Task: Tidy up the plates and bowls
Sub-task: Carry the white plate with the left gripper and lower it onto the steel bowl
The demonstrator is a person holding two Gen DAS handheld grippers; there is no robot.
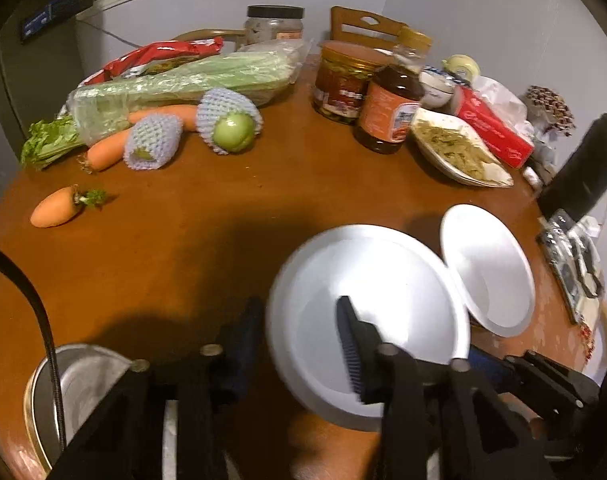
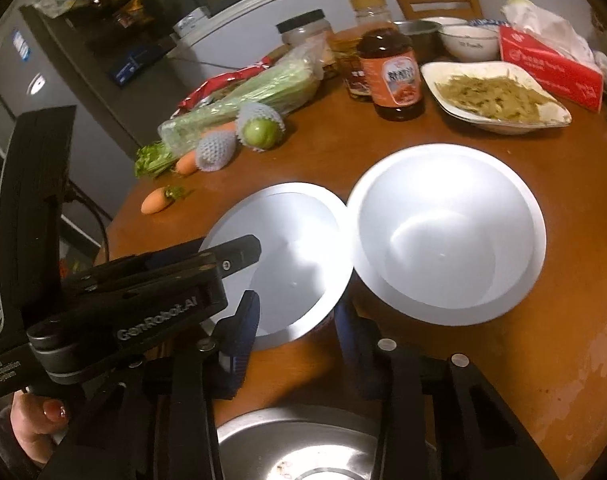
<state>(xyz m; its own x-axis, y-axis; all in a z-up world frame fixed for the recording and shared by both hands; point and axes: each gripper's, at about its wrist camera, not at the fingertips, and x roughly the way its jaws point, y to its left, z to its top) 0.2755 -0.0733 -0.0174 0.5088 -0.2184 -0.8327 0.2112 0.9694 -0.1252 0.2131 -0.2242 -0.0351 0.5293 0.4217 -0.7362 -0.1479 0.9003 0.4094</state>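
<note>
White plate (image 2: pixel 287 248) beside white bowl (image 2: pixel 447 236) (rims touching), carrot (image 2: pixel 155 202) nearby

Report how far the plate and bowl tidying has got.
Done: nothing looks stacked yet. In hand: the left gripper is shut on the rim of the white plate; the right gripper is shut by its near edge, grip unclear. Left: the white bowl beside it, the steel bowl and the small bowls at the back.
</note>
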